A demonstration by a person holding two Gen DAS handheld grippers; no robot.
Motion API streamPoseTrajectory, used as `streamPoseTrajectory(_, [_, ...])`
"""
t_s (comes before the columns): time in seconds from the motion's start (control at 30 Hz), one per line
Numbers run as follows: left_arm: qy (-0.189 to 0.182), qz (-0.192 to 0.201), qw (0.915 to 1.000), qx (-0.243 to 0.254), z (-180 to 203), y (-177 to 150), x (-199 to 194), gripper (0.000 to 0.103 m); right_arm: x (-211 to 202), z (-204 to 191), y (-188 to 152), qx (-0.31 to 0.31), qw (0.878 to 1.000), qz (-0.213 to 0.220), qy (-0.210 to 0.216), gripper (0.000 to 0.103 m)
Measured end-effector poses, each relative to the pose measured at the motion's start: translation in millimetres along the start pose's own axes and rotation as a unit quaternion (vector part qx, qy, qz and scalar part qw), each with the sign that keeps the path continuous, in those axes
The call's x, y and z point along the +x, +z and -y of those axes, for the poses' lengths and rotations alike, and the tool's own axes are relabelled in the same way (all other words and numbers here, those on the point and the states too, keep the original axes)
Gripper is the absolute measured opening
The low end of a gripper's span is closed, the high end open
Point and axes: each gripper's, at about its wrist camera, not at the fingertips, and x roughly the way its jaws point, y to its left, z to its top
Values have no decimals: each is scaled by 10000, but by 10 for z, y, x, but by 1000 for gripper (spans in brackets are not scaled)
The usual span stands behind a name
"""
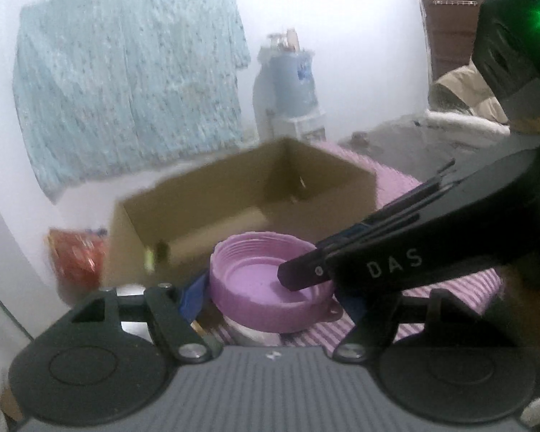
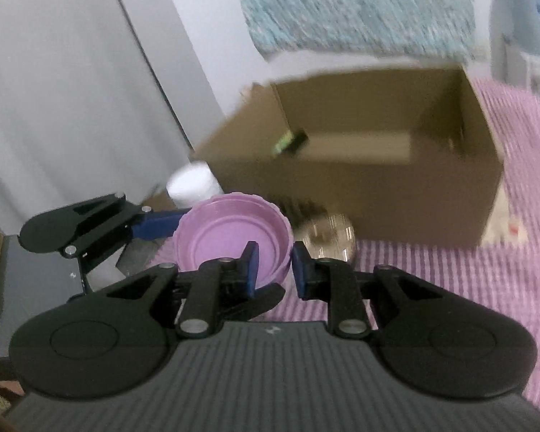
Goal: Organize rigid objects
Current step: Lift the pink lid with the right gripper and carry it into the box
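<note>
Right gripper (image 2: pixel 274 265) low centre of frame, jaws nearly together, pinching lid rim (image 2: pixel 286 248). Left gripper (image 1: pixel 270 288) jaws wide, flanking lid.

Motion blur smears both views. In the right wrist view a small dark and green item (image 2: pixel 289 143) inside the cardboard box (image 2: pixel 378 187) cannot be identified, and a shiny round object (image 2: pixel 327 235) at mid-frame is too streaked to name. A white round container (image 2: pixel 192 185) at centre left is partly hidden by the purple lid (image 2: pixel 230 241). In the left wrist view the right gripper (image 1: pixel 298 275) covers the lid's right side, a red packet (image 1: pixel 77 257) at lower left is unreadable, and the pale blue shape (image 1: pixel 291 82) at upper centre stays indistinct
</note>
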Motion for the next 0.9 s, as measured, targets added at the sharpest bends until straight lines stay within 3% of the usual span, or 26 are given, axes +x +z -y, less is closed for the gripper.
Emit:
streamPoseTrajectory(0.17, [-29, 24, 10000, 75, -288, 400, 218, 76, 99, 31, 537, -282, 9995, 94, 105, 19])
streamPoseTrajectory(0.37, [-489, -785, 9956, -169, -766, 826, 904, 76, 589, 303, 1161, -22, 9989, -421, 208, 19])
streamPoseTrajectory(0.57, [-592, -1781, 9820, -212, -1049, 999, 1699, 76, 1328, 598, 1607, 503, 9918, -1141, 281, 19])
streamPoseTrajectory(0.9, [-507, -2756, 9594, -309, -1203, 960, 2523, 76, 2262, 945, 1794, 771, 9793, -1871, 99, 19])
